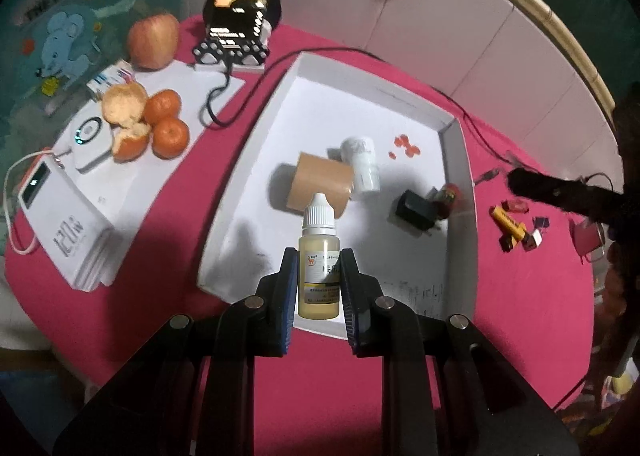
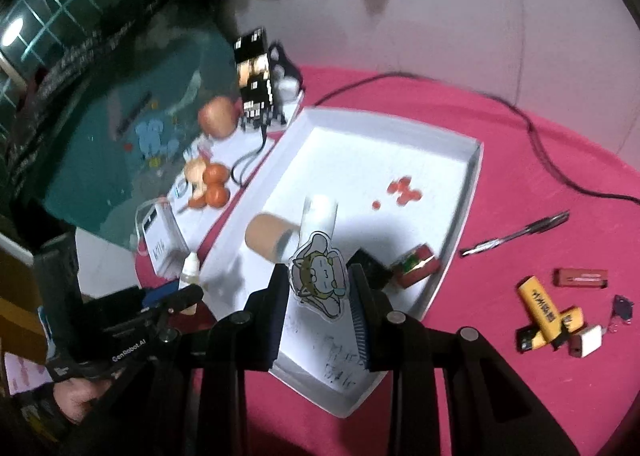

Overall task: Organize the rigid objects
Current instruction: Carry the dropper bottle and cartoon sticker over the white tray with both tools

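My left gripper (image 1: 319,260) is shut on a small dropper bottle (image 1: 319,256) with yellowish liquid and a white cap, held upright over the near edge of the white tray (image 1: 460,160). My right gripper (image 2: 320,276) is shut on a flat cartoon cat charm (image 2: 318,276), held above the tray's (image 2: 472,176) near part. In the tray lie a brown tape roll (image 1: 320,184), a white bottle (image 1: 362,164), a black charger (image 1: 416,210), a small red object (image 1: 450,196) and red bits (image 1: 406,146). The left gripper with the bottle (image 2: 190,270) shows at the left of the right wrist view.
On the pink tablecloth right of the tray lie yellow lighters (image 2: 540,304), a red lighter (image 2: 582,278), a white block (image 2: 588,340) and a pen (image 2: 516,234). Left of the tray are a power bank (image 1: 68,232), tangerines (image 1: 168,124), an apple (image 1: 154,40) and a phone on a stand (image 1: 240,0).
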Demonstrator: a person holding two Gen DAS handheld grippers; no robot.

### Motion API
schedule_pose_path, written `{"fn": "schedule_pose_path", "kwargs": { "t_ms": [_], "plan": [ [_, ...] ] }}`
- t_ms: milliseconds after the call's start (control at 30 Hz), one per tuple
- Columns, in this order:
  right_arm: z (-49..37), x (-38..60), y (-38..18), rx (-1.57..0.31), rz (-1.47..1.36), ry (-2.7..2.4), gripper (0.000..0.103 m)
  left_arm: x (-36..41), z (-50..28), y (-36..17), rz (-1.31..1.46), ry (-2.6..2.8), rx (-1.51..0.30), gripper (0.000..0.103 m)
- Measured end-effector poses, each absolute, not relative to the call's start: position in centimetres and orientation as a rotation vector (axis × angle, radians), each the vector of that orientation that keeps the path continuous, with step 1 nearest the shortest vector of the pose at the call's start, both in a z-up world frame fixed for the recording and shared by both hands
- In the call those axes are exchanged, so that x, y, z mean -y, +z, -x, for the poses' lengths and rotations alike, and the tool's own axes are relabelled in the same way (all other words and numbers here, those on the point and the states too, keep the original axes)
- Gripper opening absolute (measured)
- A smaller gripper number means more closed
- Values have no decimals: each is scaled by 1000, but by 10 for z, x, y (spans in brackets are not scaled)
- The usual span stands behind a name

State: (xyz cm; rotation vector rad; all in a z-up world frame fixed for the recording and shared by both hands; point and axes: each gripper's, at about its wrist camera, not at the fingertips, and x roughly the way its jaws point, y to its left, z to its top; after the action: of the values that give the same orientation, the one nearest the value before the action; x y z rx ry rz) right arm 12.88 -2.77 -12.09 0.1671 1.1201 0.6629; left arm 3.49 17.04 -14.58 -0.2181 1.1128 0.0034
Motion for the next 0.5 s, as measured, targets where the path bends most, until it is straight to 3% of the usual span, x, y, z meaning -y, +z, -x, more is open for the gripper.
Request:
{"fn": "schedule_pose_path", "kwargs": {
  "t_ms": [200,500],
  "plan": [
    [-139,-1,-158,-1221,-57,668,29,-164,-58,-163,224,-22,-1175,19],
    [-142,-14,-163,-1227,-10,675,29,-163,-65,-172,246,-37,-1204,19]
  ]
}}
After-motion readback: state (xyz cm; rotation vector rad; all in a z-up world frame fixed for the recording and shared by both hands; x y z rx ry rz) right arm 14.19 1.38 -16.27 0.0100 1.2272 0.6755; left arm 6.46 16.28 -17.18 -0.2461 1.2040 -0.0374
